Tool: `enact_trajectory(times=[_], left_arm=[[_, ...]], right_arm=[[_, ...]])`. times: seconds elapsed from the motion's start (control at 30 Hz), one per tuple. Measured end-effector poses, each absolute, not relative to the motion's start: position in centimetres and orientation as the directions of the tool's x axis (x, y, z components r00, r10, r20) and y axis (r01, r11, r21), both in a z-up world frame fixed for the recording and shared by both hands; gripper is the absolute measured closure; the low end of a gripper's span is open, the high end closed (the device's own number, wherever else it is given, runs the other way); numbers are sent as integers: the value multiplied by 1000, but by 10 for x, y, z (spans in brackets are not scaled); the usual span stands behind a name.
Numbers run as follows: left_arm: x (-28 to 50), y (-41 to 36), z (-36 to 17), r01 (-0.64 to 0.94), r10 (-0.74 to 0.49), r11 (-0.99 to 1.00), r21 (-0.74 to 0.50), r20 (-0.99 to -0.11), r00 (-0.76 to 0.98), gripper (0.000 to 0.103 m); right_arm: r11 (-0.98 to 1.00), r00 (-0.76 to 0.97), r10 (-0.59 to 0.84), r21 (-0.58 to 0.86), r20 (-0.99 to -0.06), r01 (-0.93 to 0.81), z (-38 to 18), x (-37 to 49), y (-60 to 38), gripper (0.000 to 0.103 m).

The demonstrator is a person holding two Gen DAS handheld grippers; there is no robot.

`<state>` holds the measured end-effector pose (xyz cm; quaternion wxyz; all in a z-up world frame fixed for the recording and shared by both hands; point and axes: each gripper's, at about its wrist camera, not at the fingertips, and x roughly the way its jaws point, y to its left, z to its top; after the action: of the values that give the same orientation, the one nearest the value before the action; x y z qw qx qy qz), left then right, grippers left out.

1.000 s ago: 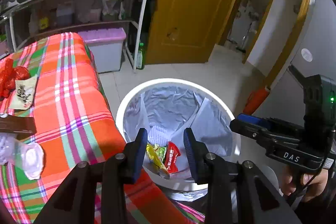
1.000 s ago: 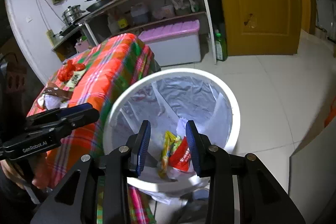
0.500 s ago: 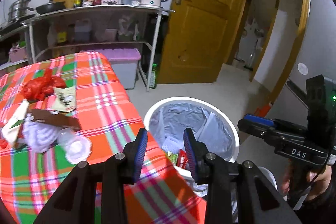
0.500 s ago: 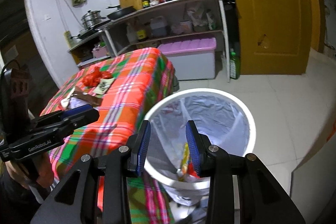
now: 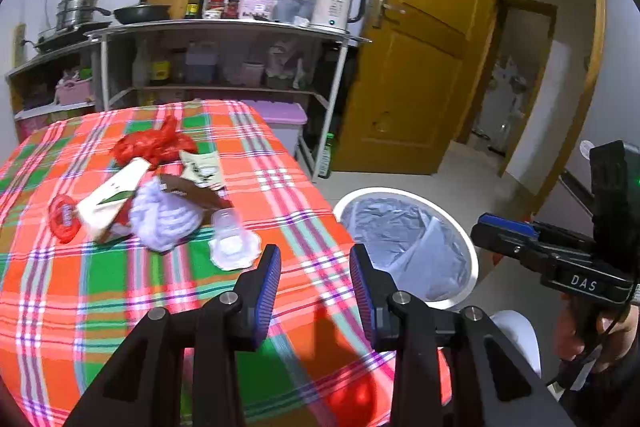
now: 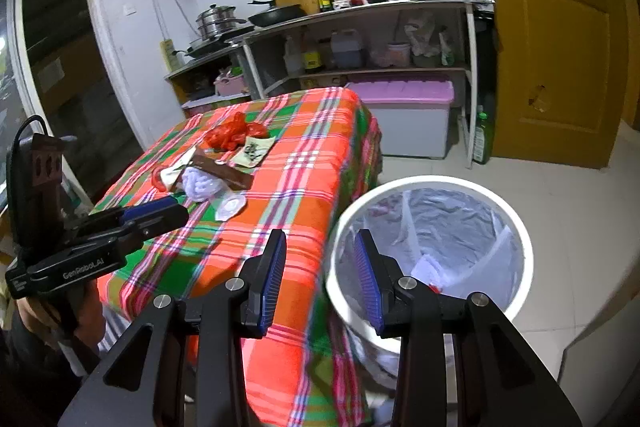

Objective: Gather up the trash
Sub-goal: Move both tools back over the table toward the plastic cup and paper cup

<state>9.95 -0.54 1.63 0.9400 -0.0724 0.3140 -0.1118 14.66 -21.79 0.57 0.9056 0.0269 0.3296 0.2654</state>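
Observation:
A white trash bin with a grey liner stands on the floor beside the table; it also shows in the right wrist view. Trash lies in a pile on the plaid tablecloth: a red plastic bag, a clear plastic cup, a white crumpled wad, a brown wrapper and a white-green box. My left gripper is open and empty above the table's near edge. My right gripper is open and empty, over the table corner next to the bin.
A metal shelf with a kettle, pots and bottles stands behind the table. A purple-lidded storage box sits under it. A yellow door is to the right. The tiled floor surrounds the bin.
Both grippers have pulled up and back from over the bin and swung left toward the table. The trash pile has come into fuller view. Both stay open and empty.

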Motion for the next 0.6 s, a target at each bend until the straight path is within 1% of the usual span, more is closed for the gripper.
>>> enact_trajectory(times=[0.23,0.6], left_arm=[[88,18,18,114,-214,972,-206,-565,797,68],[77,51,13,28,-144,978,-206,-575,806,68]], right_arm=[[840,627,521,218,-579,-497,9,143,-204,66],[803,574,557,215,-600,-556,2,150,-168,66]])
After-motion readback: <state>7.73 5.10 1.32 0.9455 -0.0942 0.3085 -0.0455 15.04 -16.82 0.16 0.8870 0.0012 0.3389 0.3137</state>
